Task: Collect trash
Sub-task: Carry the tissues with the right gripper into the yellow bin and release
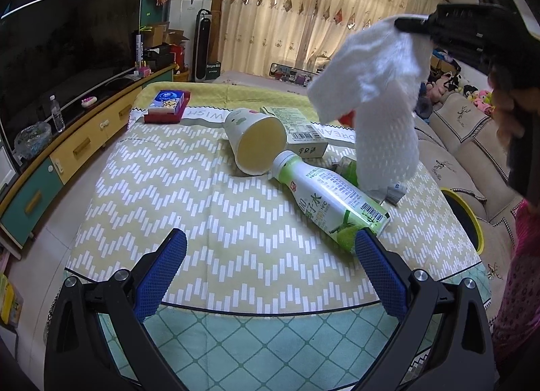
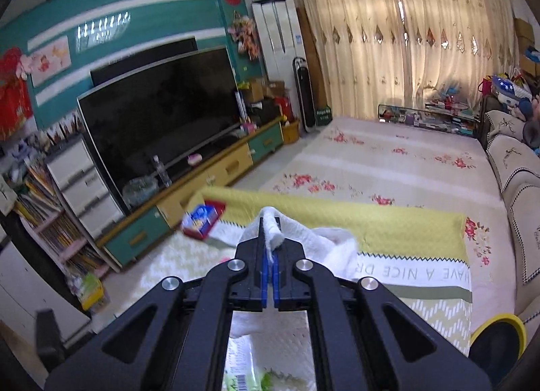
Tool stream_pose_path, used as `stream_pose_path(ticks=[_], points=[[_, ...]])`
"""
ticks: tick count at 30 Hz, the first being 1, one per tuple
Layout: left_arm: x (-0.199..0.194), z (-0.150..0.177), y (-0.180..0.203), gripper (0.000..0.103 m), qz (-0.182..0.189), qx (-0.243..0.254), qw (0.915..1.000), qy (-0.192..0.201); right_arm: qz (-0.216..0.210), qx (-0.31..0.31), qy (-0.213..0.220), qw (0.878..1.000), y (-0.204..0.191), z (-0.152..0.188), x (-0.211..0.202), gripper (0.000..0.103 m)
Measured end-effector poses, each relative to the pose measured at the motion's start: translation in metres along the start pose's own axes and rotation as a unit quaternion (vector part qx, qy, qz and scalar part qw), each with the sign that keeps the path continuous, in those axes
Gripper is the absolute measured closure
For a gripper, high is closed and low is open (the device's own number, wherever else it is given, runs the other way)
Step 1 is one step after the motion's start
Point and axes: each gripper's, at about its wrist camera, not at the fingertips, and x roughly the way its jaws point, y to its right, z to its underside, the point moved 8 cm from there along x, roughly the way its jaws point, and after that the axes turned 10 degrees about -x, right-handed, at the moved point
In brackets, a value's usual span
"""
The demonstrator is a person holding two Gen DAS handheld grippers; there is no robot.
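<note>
Jaws of the right gripper (image 2: pixel 269 239) are clenched on one edge of a white paper towel (image 1: pixel 374 94), which hangs limp above the table (image 1: pixel 202 188). Soft and nearly weightless, it drapes freely, so a pinch on any fold should hold it. The left gripper (image 1: pixel 271 256) hovers with jaws spread wide and nothing between them. Below lie a tipped paper cup (image 1: pixel 253 141), a green-labelled bottle (image 1: pixel 334 198) and a carton (image 1: pixel 300 134); the bottle looks smooth and likely to roll, best taken across its body.
</note>
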Motion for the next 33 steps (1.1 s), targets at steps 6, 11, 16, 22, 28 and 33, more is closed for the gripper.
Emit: stream_pose_path(ticks=[6, 11, 16, 22, 28, 33], points=[[0.001, 0.002, 0.012, 0.005, 0.007, 0.011, 0.9999, -0.004, 0.013, 0.000, 0.027, 1.000, 0.003, -0.014, -0.027, 0.101], [0.004, 0.006, 0.019, 0.005, 0.010, 0.019, 0.9997, -0.009, 0.030, -0.003, 0.050, 0.998, 0.014, -0.027, -0.054, 0.101], [0.003, 0.007, 0.021, 0.005, 0.010, 0.020, 0.9997, -0.011, 0.054, -0.001, 0.071, 0.996, 0.035, -0.033, -0.088, 0.101], [0.004, 0.009, 0.028, 0.005, 0.013, 0.027, 0.9995, -0.013, 0.095, 0.012, 0.073, 0.993, 0.074, -0.019, -0.123, 0.101], [0.008, 0.012, 0.040, 0.005, 0.019, 0.032, 0.9991, -0.019, 0.151, 0.033, 0.037, 0.987, 0.128, 0.025, -0.143, 0.101], [0.013, 0.016, 0.056, 0.005, 0.026, 0.041, 0.9984, -0.028, 0.204, 0.066, -0.005, 0.977, 0.180, 0.084, -0.151, 0.101]])
